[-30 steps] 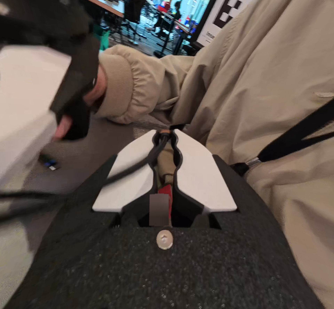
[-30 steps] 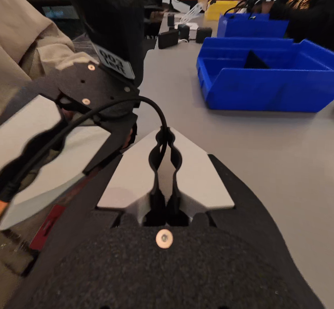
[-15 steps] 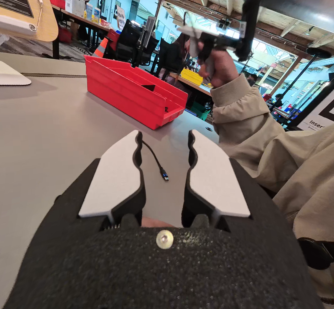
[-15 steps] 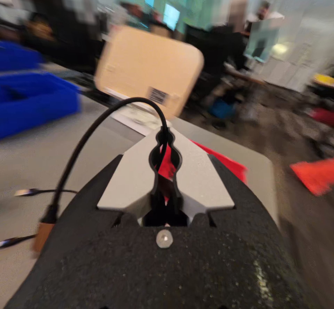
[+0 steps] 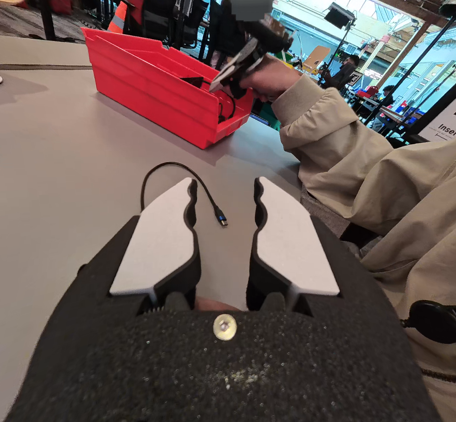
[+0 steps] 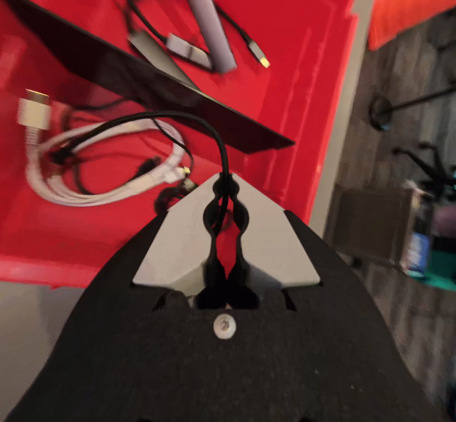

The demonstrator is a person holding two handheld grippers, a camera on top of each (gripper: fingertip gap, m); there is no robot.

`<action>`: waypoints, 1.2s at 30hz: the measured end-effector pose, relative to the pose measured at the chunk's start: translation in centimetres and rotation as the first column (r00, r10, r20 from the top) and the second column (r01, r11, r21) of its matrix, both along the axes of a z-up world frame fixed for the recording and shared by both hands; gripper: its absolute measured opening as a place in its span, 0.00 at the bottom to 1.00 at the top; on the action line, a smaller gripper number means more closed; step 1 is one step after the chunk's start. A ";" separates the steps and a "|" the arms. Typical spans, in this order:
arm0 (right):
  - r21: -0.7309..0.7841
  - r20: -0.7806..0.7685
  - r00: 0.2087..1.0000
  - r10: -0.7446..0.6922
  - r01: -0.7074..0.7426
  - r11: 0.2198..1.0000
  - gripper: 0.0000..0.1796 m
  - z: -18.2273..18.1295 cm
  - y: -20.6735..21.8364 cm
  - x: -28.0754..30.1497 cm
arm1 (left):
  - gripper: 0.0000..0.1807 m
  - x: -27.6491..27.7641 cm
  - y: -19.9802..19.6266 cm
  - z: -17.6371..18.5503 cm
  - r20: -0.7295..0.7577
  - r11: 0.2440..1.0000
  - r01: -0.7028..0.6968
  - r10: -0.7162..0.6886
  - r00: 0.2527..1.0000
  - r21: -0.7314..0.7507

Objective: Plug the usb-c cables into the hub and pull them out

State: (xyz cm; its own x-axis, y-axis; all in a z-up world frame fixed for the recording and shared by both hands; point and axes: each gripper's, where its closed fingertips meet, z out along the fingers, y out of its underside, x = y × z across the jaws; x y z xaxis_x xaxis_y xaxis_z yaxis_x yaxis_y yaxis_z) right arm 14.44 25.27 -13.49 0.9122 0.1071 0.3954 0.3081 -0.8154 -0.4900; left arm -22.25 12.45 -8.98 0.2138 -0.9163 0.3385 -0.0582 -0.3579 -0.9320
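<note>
My left gripper (image 5: 225,184) is open and empty over the grey table (image 5: 61,163). A black usb-c cable (image 5: 197,188) lies on the table between its fingers, plug end toward me. My right gripper (image 6: 225,176) is shut on a black cable (image 6: 197,120) and holds it over the red bin (image 6: 283,28). It also shows in the left wrist view (image 5: 217,84), tips down at the near end of the red bin (image 5: 148,84). A grey hub (image 6: 209,23) and other cables lie in the bin.
A black divider (image 6: 148,89) crosses the red bin. A coiled white cable (image 6: 98,188) lies in the near compartment. A person's beige sleeve (image 5: 345,158) fills the right of the left wrist view. Beyond the table edge are floor, chairs and stands. About 40 centimeters separates my left fingertips from my right. The grey hub (image 6: 209,23) is closer to my right gripper, around 15 centimeters from its tips; the left tips are 45 centimeters off.
My left gripper has let go of the black cable and opened. My right gripper has swung with its cable from the table's blue-bin side to over the red bin, tips down.
</note>
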 end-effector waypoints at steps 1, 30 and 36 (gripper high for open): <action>0.000 0.058 0.998 -0.032 0.032 0.999 0.01 0.0 -0.1 1.0 | 0.24 -0.1 0.1 0.1 0.006 1.000 -0.004 0.004 1.000 -0.005; -0.023 -0.382 0.830 0.406 -0.447 0.894 0.21 -5.0 -2.5 -26.1 | 0.24 -1.4 1.3 -1.3 -0.093 0.997 -0.076 0.077 0.993 0.022; -0.060 -0.375 0.844 0.383 -0.434 0.899 0.18 -6.3 -2.3 -25.9 | 0.24 -1.4 1.4 -1.1 -0.084 0.997 -0.072 0.073 0.994 0.022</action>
State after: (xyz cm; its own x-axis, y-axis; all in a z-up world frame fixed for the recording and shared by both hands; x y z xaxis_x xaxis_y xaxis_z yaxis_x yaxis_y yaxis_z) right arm -11.47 22.94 -19.79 0.8478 0.5300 0.0170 0.4602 -0.7194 -0.5203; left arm -23.69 13.87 -10.13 0.3069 -0.9036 0.2990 -0.1114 -0.3461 -0.9316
